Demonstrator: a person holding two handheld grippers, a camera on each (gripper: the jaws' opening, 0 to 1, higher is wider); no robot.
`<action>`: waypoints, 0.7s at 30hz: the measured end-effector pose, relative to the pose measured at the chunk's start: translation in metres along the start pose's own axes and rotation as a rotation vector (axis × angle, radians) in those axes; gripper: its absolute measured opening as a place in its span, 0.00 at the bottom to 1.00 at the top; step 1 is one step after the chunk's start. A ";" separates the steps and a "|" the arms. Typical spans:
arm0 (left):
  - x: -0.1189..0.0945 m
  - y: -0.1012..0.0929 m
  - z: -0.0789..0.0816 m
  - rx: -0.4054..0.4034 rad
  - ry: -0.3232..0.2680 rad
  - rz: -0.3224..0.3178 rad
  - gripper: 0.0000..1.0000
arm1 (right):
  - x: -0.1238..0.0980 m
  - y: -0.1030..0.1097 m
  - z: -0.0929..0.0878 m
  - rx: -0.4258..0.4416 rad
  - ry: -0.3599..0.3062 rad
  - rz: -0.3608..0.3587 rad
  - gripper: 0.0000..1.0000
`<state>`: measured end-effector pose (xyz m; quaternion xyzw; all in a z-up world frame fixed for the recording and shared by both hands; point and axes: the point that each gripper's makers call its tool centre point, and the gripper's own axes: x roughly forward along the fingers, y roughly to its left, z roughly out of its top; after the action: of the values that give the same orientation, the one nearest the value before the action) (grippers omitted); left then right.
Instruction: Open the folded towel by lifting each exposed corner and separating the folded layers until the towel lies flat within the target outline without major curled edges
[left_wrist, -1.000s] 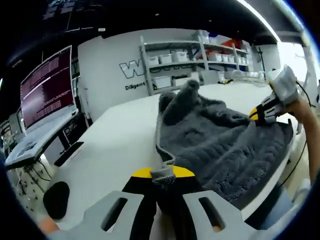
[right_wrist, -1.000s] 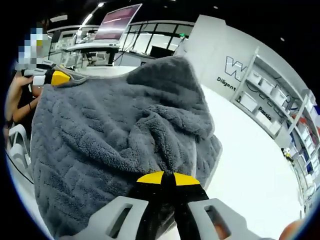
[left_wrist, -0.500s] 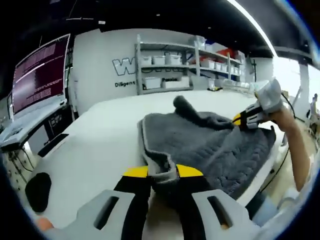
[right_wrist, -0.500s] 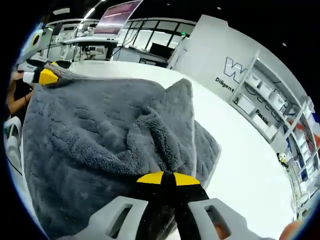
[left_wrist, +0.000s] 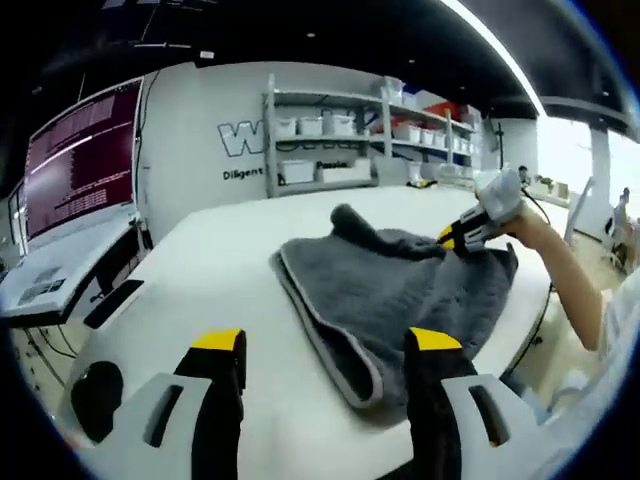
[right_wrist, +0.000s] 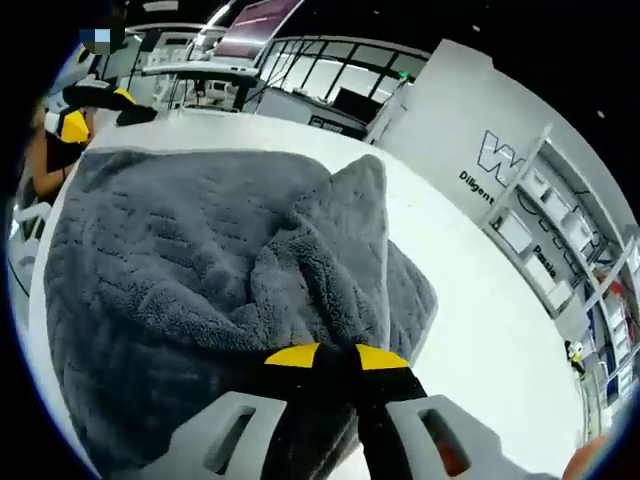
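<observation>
1. My left gripper (left_wrist: 325, 345) has its jaws spread wide with nothing between them; the near hemmed corner of the grey towel (left_wrist: 400, 290) lies on the table (left_wrist: 200, 290) just ahead, closer to the right-hand jaw.
2. My right gripper (right_wrist: 336, 356) has its jaws pinched together on a bunched fold of the towel (right_wrist: 200, 270); in the left gripper view I see the same right gripper (left_wrist: 462, 232) gripping the towel's far edge, held by a hand (left_wrist: 520, 215).
3. Beyond my right jaws the towel spreads across the table (right_wrist: 480, 300), with a raised ridge running away from the jaws and a lower layer sticking out to the right of them.
4. Ahead of my right jaws and to their left, the left gripper (right_wrist: 72, 124) sits just past the towel's far corner.
5. Left of my left jaws the tabletop is bare out to its edge; right of my right jaws it is bare too.
6. Farther out stand shelving (left_wrist: 350, 140) with bins and a monitor (left_wrist: 80, 160) of text too small to read.
7. On the wall (left_wrist: 200, 120) I make out a large "W" and "Diligent"; the rest is hidden.
</observation>
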<state>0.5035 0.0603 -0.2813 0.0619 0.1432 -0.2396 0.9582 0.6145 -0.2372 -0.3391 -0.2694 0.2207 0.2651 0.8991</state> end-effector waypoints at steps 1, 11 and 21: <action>0.000 -0.001 0.001 0.000 -0.004 -0.006 0.68 | -0.003 -0.001 0.000 0.014 -0.004 -0.003 0.23; 0.002 -0.033 0.010 0.038 -0.039 -0.161 0.81 | -0.138 0.020 0.029 0.195 -0.473 0.016 0.44; 0.010 -0.058 0.000 -0.022 -0.033 -0.278 0.97 | -0.167 0.070 -0.011 0.251 -0.431 0.088 0.87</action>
<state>0.4838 0.0048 -0.2871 0.0272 0.1373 -0.3693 0.9187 0.4429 -0.2538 -0.2830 -0.0832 0.0665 0.3258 0.9394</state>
